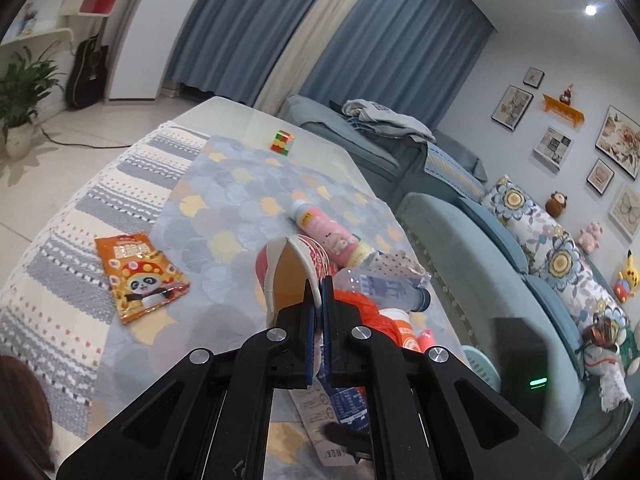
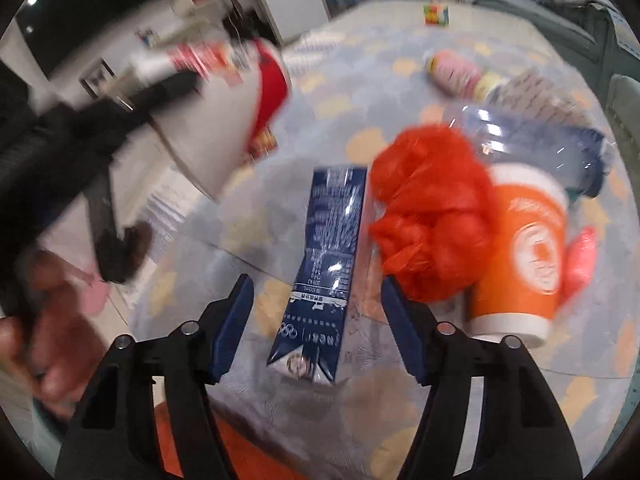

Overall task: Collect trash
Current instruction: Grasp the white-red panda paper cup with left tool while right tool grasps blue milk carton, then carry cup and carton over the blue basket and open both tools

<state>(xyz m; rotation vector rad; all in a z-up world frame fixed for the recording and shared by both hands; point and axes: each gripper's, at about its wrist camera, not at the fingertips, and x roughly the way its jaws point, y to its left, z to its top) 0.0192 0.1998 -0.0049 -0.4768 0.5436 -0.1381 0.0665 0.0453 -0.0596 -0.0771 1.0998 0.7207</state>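
My left fingers (image 1: 316, 292): clenched on the rim of a red and white paper bowl (image 1: 294, 268), pinching its wall flat between the blue pads; the bowl hangs in the air above the surface.
The bowl from my right side: it shows at upper left (image 2: 240, 120), blurred, tilted, its pale base toward the camera, with the dark left tool behind it.
My right fingers (image 2: 318, 308): released, the two blue pads standing wide apart with nothing pressed between them.
Blue carton (image 2: 328, 264): flattened, lying on the surface straight ahead of my open right fingers, its near end between the pads but not touched by either.
Red plastic bag (image 2: 428, 216): crumpled, just to the right of the carton, touching the orange paper cup (image 2: 524, 256) that lies on its side.
Clear water bottle (image 1: 384, 284): on its side behind the red bag, blue cap pointing right.
Pink drink bottle (image 1: 328, 232): lying further back on the surface, next to a spotted wrapper (image 1: 394, 266).
Orange snack packet (image 1: 140, 272): flat on the surface, well apart from the rest, to the left.
Colour cube (image 1: 282, 142): at the far end of the surface.
Surface (image 1: 224, 184): covered with a blue and yellow scale-patterned cloth.
Sofa (image 1: 480, 248): blue, beside the surface on the right.
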